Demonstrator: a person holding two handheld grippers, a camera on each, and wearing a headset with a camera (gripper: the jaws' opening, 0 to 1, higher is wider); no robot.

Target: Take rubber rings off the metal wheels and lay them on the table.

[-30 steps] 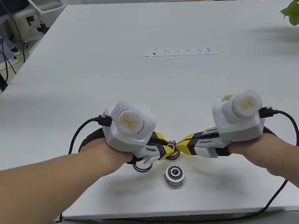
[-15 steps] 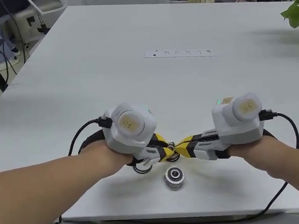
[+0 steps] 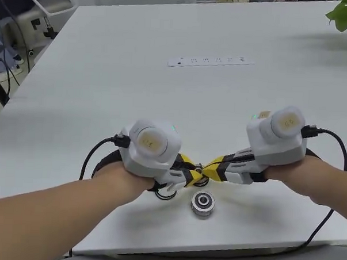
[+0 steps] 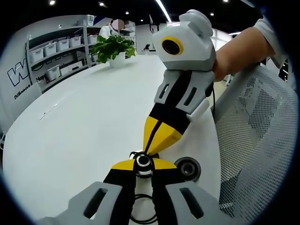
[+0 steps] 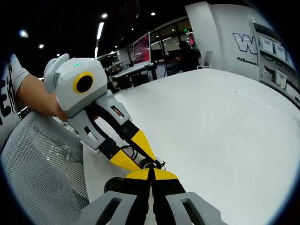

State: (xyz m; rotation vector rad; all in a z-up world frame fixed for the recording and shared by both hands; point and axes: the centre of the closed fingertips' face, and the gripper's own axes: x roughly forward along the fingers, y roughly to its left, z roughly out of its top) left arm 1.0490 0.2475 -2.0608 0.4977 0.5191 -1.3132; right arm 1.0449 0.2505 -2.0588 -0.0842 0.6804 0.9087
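Left gripper (image 3: 192,176) and right gripper (image 3: 209,174) are working a rubber ring (image 4: 134,153) off a metal wheel (image 3: 199,178).
Head view: both are meeting tip to tip over the white table (image 3: 135,82), with a second wheel (image 3: 203,203) lying just below the tips and a loose ring (image 3: 165,193) under the left gripper. Left gripper view: its jaws are clamping the metal wheel, while the right gripper's closed tips are apparently pinching the rubber ring at the wheel's far edge; doing this well probably means gripping the wheel firmly and drawing the ring off sideways, evenly. Right gripper view: a mesh chair (image 5: 42,159) is standing behind the left gripper, and a lit office is stretching beyond the smooth tabletop.
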